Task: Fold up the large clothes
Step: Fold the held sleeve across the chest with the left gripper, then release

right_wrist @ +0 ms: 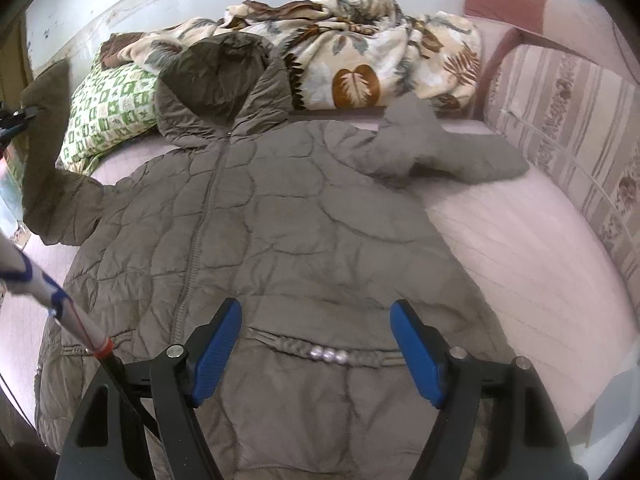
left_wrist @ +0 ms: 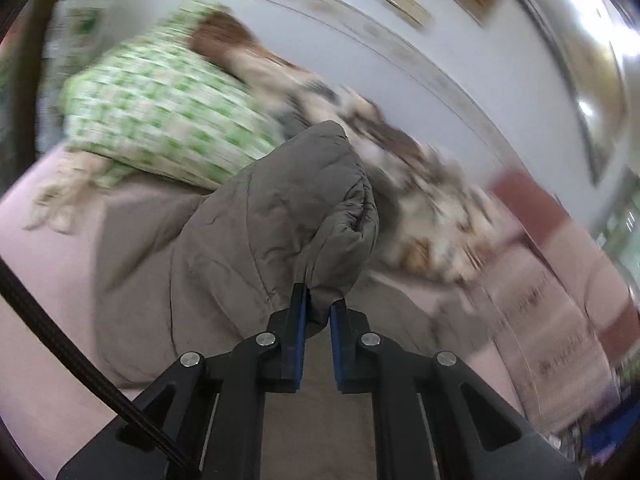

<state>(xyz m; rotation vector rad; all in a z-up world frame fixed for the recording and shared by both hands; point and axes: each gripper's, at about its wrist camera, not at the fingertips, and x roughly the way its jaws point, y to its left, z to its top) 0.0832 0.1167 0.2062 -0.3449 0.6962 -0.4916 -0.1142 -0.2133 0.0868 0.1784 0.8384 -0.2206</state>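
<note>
- A large grey-brown quilted hooded jacket (right_wrist: 280, 220) lies front-up and zipped on a pale pink bed sheet (right_wrist: 520, 248), its hood (right_wrist: 224, 80) toward the wall and its hem toward the right wrist camera.
- The left gripper (left_wrist: 318, 308) has its blue-padded fingers (left_wrist: 301, 340) pinched together on the cuff of the jacket's sleeve (left_wrist: 288, 208); the sleeve is lifted off the sheet and bulges up in front of the camera.
- In the right wrist view that same raised sleeve (right_wrist: 48, 152) stands at the far left edge, with the left gripper only just visible at its top.
- The right gripper (right_wrist: 316, 344) hovers over the lower front of the jacket, its blue pads (right_wrist: 216, 352) spread wide apart and holding nothing.
- The jacket's other sleeve (right_wrist: 440, 148) lies bent on the sheet, up by the shoulder.
- A green-and-white checked pillow (right_wrist: 112, 116) sits beside the hood, and a cream leaf-print blanket (right_wrist: 360, 48) is bunched behind it against the wall.
- A pink striped floral cushion (right_wrist: 568, 120) lines the right side of the bed.
</note>
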